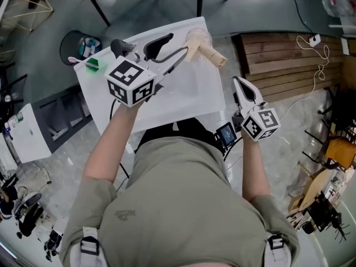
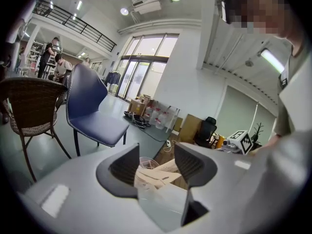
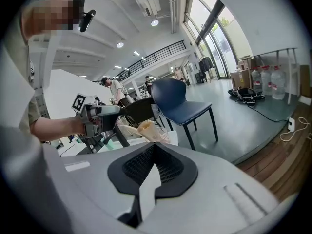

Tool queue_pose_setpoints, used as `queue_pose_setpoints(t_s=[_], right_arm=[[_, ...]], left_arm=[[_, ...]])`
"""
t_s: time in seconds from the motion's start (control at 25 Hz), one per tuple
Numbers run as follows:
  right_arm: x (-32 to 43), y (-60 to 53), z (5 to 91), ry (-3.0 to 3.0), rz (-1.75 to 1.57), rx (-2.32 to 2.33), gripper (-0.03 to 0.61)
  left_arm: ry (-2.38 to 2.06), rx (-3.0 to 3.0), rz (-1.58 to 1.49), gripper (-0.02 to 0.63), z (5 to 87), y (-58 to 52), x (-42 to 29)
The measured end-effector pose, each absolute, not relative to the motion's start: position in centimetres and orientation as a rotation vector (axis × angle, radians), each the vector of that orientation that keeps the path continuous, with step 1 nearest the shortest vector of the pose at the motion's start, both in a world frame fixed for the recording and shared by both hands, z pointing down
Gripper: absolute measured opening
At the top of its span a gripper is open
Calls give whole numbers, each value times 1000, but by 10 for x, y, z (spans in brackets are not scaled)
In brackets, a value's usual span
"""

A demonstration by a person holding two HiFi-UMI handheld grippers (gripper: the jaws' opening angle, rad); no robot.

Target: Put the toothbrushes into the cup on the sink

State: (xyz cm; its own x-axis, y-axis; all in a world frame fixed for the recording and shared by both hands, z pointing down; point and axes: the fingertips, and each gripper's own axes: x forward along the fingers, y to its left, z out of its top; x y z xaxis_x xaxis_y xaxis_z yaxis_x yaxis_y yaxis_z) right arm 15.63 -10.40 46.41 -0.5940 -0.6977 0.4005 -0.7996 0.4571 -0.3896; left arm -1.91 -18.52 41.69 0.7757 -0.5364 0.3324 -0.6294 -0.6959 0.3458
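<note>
Jaws apart on the left gripper, with nothing clamped between them. It hangs over the back of the white sink, and its own view looks through the gap at the clear cup and the tan toothbrush packs sticking out of it. The cup stands at the sink's far edge, just beside those open jaws, and the packs lean out of it toward the right. The right gripper is off the sink's right edge, well apart from the cup, its jaws pressed together on nothing. From there the cup shows beyond them, with a blue chair behind. A small green thing lies on the sink's left corner; I cannot make out what it is.
</note>
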Motion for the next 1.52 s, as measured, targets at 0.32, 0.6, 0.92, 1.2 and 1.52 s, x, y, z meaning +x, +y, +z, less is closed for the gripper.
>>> queue_pose_setpoints(t_s=[0.32,0.6,0.92,1.2,1.52], right_arm=[[141,-94,452,-2536,795,1323,11],[118,-88,437,-2562,758,1327,11],[87,-86,417,-2590,712,1308,11],[60,-90,399,-2631,709,1291,11],[37,-90,379,-2661,676,1267,11]], left_arm=[[-886,2536,270,204,403,-169,-35],[-843,2569,261,135,394,-148,-43],[-817,2590,254,47,388,-126,-56],[-773,2592,288,20,392,-104,-63],[-680,2608,336,6,398,-76,-53]])
